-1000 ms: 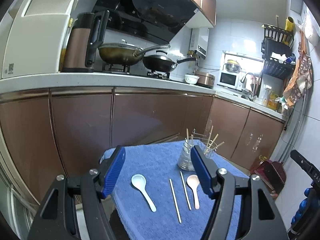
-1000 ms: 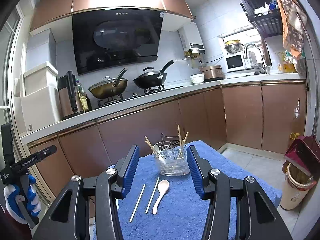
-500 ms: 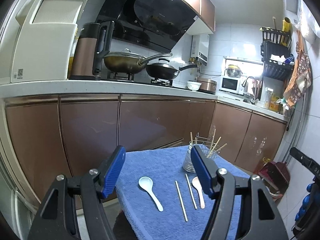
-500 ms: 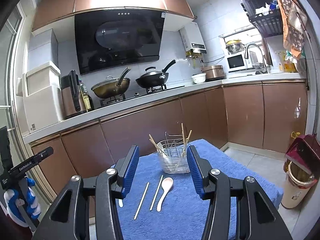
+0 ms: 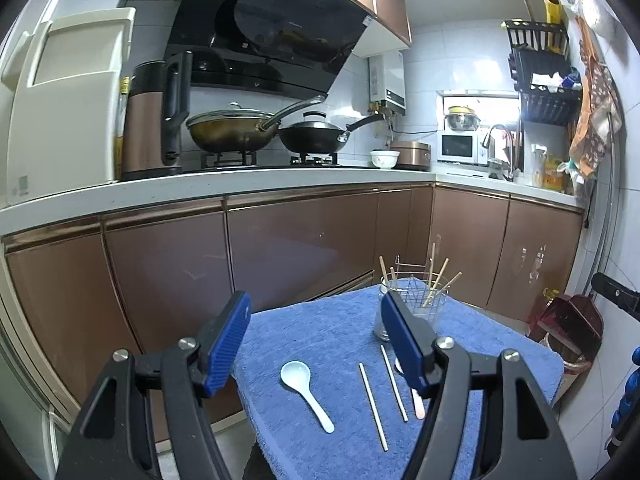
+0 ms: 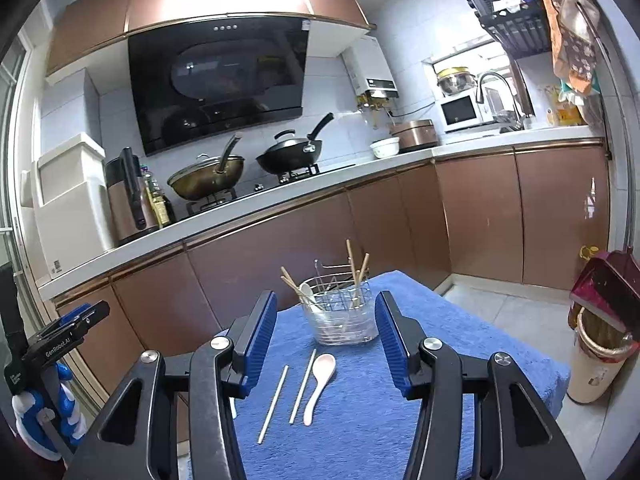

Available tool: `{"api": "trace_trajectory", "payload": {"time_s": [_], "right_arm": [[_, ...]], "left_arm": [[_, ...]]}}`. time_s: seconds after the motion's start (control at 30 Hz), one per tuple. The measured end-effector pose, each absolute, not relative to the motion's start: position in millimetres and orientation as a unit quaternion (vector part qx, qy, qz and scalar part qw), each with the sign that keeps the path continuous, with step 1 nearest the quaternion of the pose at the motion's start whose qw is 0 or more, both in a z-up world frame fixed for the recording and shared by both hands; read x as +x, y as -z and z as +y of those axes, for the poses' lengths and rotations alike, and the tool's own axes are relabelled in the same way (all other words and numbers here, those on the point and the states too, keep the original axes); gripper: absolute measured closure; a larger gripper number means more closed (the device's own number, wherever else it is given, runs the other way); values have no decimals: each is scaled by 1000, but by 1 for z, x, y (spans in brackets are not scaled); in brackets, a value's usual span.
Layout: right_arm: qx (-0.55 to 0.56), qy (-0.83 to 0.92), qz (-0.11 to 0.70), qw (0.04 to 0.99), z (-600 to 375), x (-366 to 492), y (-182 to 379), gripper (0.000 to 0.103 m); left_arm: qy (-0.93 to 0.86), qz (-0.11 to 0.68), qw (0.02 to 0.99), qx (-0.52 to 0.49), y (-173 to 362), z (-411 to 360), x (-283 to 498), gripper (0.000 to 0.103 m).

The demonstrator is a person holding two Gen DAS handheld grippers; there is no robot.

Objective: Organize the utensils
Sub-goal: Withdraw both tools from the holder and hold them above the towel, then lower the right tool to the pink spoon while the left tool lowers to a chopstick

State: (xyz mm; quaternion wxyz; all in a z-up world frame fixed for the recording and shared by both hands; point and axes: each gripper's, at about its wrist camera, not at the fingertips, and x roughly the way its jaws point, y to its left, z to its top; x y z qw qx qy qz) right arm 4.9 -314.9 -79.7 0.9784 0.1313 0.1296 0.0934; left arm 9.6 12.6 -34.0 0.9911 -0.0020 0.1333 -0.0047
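Observation:
A blue towel (image 5: 332, 332) (image 6: 360, 420) covers a small table. On it lie a pale blue spoon (image 5: 306, 392), two chopsticks (image 5: 373, 406) (image 6: 273, 403) side by side, and a pinkish-white spoon (image 6: 319, 376), partly hidden behind my left finger in the left wrist view. A clear utensil holder (image 6: 344, 316) (image 5: 416, 304) with a wire rack stands at the far side, holding several chopsticks and a spoon. My left gripper (image 5: 316, 340) is open and empty above the towel's near left. My right gripper (image 6: 326, 340) is open and empty, short of the holder.
Brown cabinets and a white counter (image 5: 240, 184) with stove, pans and a kettle run behind the table. A bin with a red dustpan (image 6: 600, 344) stands on the floor at the right. The other hand-held gripper shows at the left edge of the right wrist view (image 6: 48, 364).
Both grippers have drawn back and slightly up from the table, so the utensils and holder look smaller and lower in view. Both stay open and nothing on the towel has moved.

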Motion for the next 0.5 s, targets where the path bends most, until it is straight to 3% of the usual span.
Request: {"api": "trace_trajectory", "payload": {"time_s": [0.5], "right_arm": [[154,-65,173,971,-336,36,111,52]], "left_arm": [[15,187,982,19,57,-17,62,37]]}}
